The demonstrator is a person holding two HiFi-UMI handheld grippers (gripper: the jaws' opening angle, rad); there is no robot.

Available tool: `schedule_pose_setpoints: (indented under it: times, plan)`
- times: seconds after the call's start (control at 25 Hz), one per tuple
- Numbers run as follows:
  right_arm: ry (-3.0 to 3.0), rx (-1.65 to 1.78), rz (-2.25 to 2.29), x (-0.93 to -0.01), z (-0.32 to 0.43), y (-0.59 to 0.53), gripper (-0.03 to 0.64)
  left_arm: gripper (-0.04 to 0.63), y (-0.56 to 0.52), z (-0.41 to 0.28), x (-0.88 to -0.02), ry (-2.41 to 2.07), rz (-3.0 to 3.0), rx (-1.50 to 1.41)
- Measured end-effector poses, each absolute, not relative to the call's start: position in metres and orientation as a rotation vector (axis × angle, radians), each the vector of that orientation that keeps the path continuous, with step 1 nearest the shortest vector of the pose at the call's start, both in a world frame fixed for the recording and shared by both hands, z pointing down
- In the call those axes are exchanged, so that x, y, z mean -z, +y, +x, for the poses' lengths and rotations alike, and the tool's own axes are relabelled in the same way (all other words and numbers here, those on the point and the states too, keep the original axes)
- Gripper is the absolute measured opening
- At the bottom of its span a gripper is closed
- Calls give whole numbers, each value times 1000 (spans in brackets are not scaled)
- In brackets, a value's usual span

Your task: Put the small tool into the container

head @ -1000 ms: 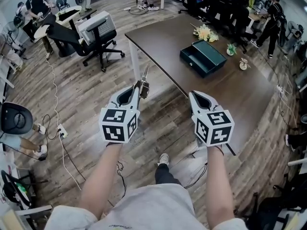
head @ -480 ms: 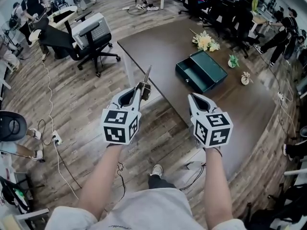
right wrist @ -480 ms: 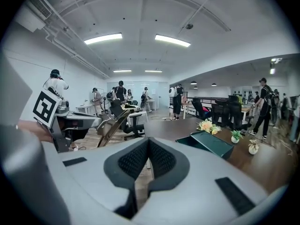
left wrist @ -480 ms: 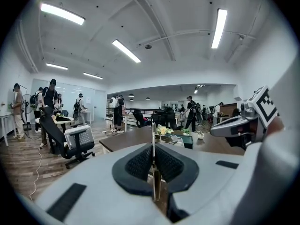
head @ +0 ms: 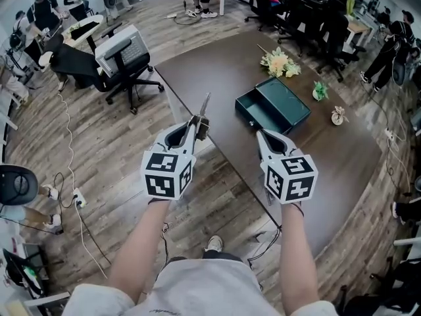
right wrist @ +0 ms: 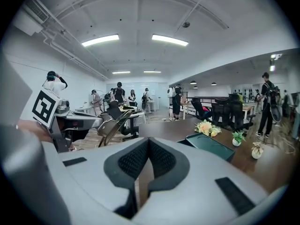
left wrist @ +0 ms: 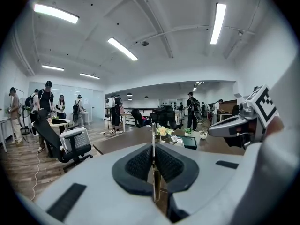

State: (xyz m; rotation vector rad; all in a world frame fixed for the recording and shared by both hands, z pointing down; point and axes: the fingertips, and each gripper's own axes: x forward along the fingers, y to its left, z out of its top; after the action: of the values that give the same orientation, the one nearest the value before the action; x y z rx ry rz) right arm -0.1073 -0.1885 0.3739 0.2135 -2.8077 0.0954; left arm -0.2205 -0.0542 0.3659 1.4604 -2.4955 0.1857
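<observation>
The left tool [left wrist: 153, 159] is clamped narrow on a slim metal implement [head: 204, 104], possibly a pair of tweezers, though it is too thin to be sure; the implement stands nearly upright between the dark ribbed pads and its pointed end sticks out past the jaw tips; in the head view that point reaches over the near corner of the table [head: 217, 61], in the air and not touching it. The right tool [right wrist: 149, 154] is level with the left one and well apart from it; its jaws are pressed together with nothing between them; it hangs over the table's near edge.

Just beyond the right tool sits the container [head: 253, 119], a dark green box, open at the top, resting on the table; the implement is to its left, apart from it. Farther back on the table lies a bunch of pale flowers [head: 279, 62]; to the right of the container are a small green plant [head: 320, 89] and a small cream ornament [head: 339, 116]. Left of the table, on the wooden floor [head: 105, 150], stands an office chair [head: 125, 54]; people stand and sit at desks in the background.
</observation>
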Motion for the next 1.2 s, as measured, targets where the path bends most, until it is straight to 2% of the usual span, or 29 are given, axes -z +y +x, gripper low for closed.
schedule_pose_setpoints:
  times: [0.64,1.2]
  plan:
    - [-2830,-110,333,-370,-104,-237,5,6,-118,-229,-361,-2447,1609,-241]
    - [-2757,-194,686,-387,-159,-292,5,6,-209,-307,-380,-2200,1916,-312]
